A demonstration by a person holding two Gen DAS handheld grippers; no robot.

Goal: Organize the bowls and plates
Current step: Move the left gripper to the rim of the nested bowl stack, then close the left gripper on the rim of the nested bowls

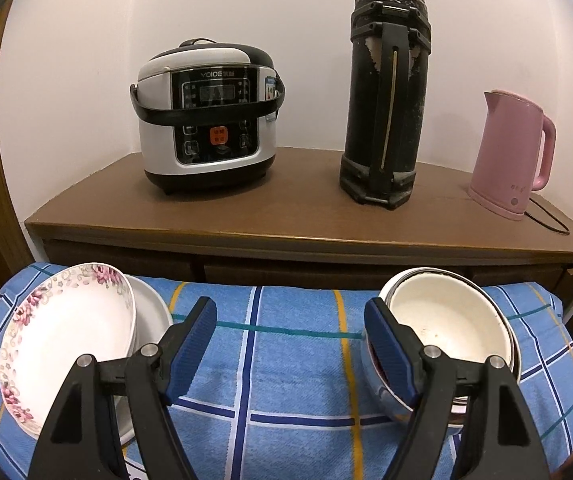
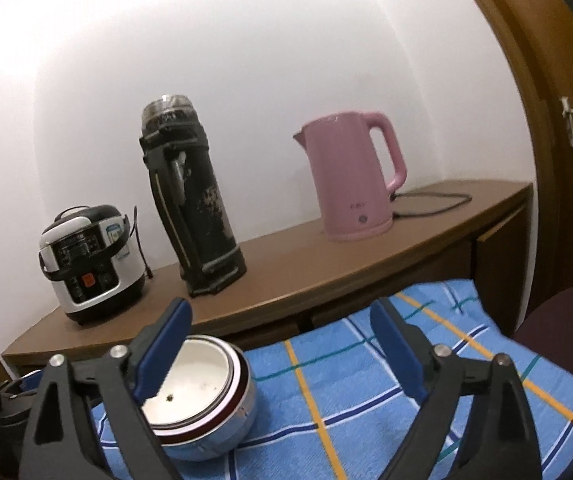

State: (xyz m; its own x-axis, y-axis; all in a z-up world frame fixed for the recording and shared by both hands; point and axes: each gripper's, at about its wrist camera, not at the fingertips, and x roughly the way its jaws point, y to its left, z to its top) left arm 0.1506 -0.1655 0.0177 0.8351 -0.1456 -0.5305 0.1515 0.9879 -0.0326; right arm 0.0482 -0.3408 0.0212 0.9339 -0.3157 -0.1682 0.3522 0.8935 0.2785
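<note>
Blue checked cloth (image 1: pixel 286 360): floral plates (image 1: pixel 62 340) show (left wrist view only).

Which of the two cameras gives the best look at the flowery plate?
The left wrist view. There the flowery plate shows nearly whole, tilted on other white plates at the left of the blue checked cloth. The right wrist view does not show it at all.

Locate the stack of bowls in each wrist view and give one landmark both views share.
Left wrist view: the stack of bowls sits at lower right on the blue checked cloth, just behind the gripper's right finger.
Right wrist view: the stack of bowls sits at lower left, partly behind the gripper's left finger.
Shared landmark: the pink kettle on the wooden cabinet.
</note>
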